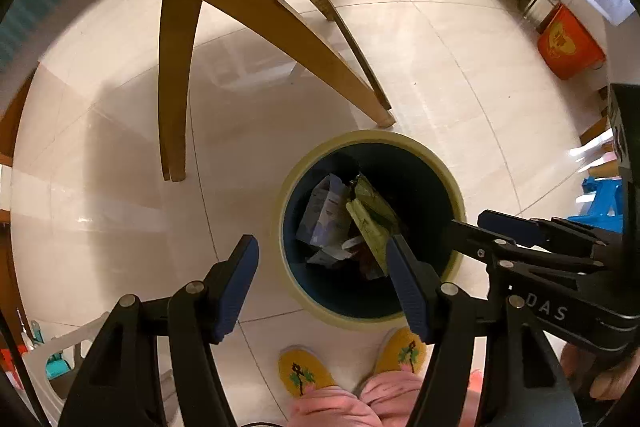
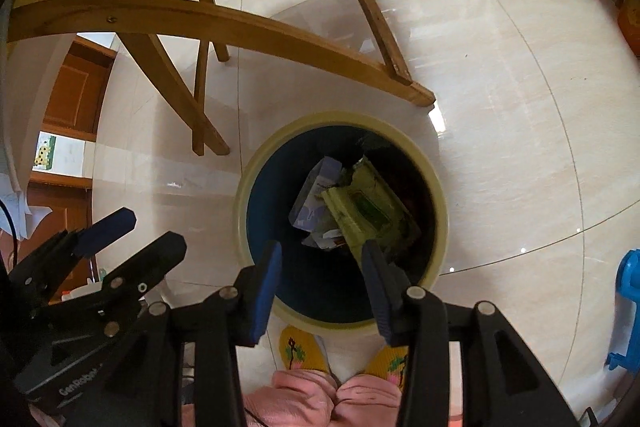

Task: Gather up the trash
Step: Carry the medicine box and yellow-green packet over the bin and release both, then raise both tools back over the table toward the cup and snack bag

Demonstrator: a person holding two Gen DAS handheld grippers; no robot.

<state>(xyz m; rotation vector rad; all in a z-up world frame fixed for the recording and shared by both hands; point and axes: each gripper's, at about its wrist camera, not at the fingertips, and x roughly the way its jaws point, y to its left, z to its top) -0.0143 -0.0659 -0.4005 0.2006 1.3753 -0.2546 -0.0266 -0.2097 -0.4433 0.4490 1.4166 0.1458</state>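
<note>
- Left tongs (image 1: 324, 283): nearest the left camera, both blue-padded fingers spread wide, nothing between them. They hang above the floor at the near left edge of the bin; the right finger overlaps the bin's mouth.
- Right tongs (image 2: 320, 287): fingers parted wide, nothing held, directly above the near part of the bin's opening. In the left camera they come in from the right, tips over the bin's right rim.
- Bin (image 2: 440, 211): round, cream rim, dark blue inside, standing on the pale tiled floor (image 2: 500, 87) just in front of the person's feet.
- Trash, inside the bin at the bottom: a green packet (image 2: 368, 205) lying tilted toward the right side, a pale lilac-and-white carton (image 2: 316, 195) touching it on the left, and smaller white and reddish scraps (image 2: 326, 239) nearer the camera. I cannot tell what the scraps are.
- Yellow slippers (image 1: 298, 371) and pink trouser legs (image 2: 320, 399): at the near edge, just beside the bin.
- Wooden chair legs (image 1: 280, 27): beyond the bin, far and left; one foot ends close to the bin's far rim.
- Orange box (image 1: 568, 45): far right, by the wall.
- Blue plastic thing (image 2: 626, 307): right edge, well apart from the bin.
</note>
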